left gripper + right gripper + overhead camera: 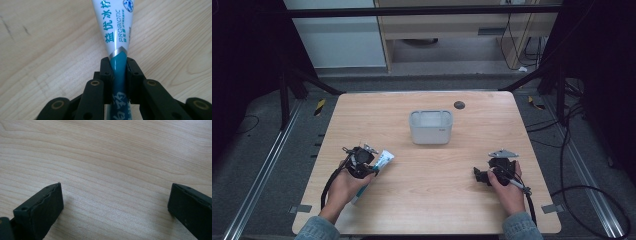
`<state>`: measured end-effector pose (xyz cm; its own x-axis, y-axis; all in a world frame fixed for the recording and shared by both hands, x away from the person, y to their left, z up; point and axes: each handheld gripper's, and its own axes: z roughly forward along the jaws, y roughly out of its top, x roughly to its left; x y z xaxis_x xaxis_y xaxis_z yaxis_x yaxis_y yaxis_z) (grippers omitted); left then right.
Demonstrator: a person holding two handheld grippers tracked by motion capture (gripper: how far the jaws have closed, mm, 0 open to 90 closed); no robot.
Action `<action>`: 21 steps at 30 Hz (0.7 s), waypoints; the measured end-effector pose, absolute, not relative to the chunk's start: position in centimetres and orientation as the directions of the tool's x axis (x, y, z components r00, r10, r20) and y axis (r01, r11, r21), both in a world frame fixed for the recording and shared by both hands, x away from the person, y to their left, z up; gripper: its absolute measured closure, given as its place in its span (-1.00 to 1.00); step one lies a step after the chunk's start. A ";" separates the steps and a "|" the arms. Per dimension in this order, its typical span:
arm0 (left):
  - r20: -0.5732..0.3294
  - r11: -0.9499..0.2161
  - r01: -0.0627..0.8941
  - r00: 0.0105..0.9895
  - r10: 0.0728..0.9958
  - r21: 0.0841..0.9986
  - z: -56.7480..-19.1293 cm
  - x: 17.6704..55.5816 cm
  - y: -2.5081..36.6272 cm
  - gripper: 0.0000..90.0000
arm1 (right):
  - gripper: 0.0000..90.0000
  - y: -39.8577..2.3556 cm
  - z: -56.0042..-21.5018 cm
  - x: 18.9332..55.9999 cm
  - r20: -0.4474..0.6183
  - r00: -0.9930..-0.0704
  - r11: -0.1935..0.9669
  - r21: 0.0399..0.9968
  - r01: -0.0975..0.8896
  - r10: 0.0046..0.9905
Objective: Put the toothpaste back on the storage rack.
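High view: left gripper (371, 161) w/ fingers clamped on a white-and-teal plastic toothpaste tube (383, 160), at the near-left part of the light wooden worktop (427, 200). Tube runs diagonally under the hand, its flat crimped end pointing twd the pale grey rectangular plastic bin (431, 127), which sits mid-worktop, well apart from the tube. Can't tell if the tube is lifted or resting on the wood.

Left gripper view: fingers (107, 72) pinch the tube (117, 35) across its teal section, just below the silver chevron, white printed part fanning out beyond. Prob gripped there bc the body is narrower and firmer than the wide flat end, so less slip; also leaves the free end leading twd the bin, the likely drop spot.

Right gripper (490, 173) sits near-right, well apart from tube & bin. Right gripper view: fingers (42, 207) spread wide, nothing betw them, just bare wood – looks parked out of the way, as one hand is enough for this pick.

Count: 1 tube, 1 bin, 2 grippers; also 1 small dark round disc (459, 105) at the far edge.
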<state>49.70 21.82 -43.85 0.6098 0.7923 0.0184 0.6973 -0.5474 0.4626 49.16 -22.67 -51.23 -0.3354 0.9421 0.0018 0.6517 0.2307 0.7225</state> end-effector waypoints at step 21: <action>0.087 -0.539 0.571 0.633 0.770 0.619 -37.3 50.9 17.9 0.73 | -0.99 -22.7 -51.2 49.2 0.000 -0.336 0.232 0.723 0.651 0.942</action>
<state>50.92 17.88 -37.26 0.6325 0.7696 0.0873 0.5705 -0.5392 0.6195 49.16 -22.68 -51.24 -0.3357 0.9420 0.0004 0.6508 0.2316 0.7231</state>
